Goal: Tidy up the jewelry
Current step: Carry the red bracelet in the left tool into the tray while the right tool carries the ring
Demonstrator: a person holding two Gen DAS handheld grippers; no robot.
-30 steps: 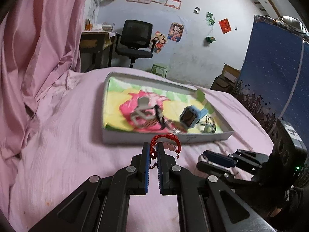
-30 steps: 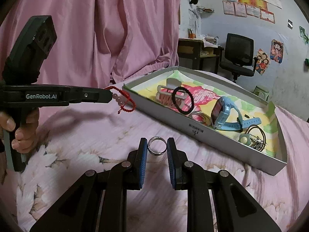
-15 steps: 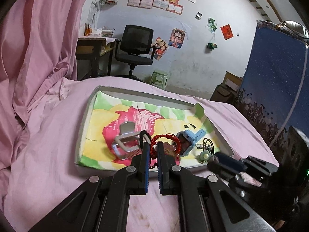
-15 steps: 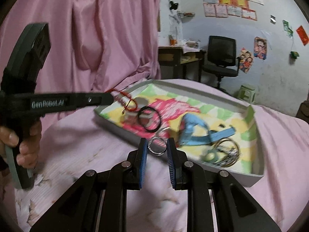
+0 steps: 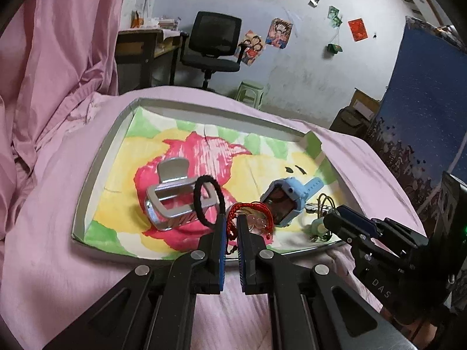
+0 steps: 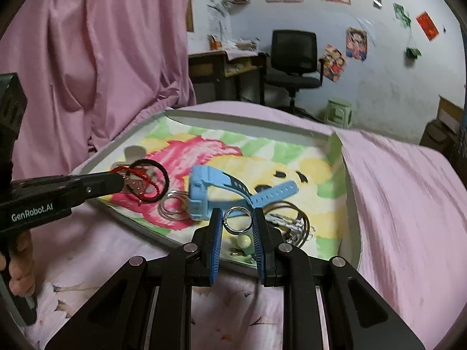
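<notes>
Red cord bracelet, limp and light, hangs clamped in your left gripper at lower centre, over the tray; your right gripper pinches a stiff, probably slippery steel ring by its rim.

White lettering "GenRobot.AI" runs along the side of the left gripper, at nine o'clock in the right wrist view. Letters "DAS" are embossed on the right gripper, at four o'clock in the left wrist view. Wall papers are too small to read.
</notes>
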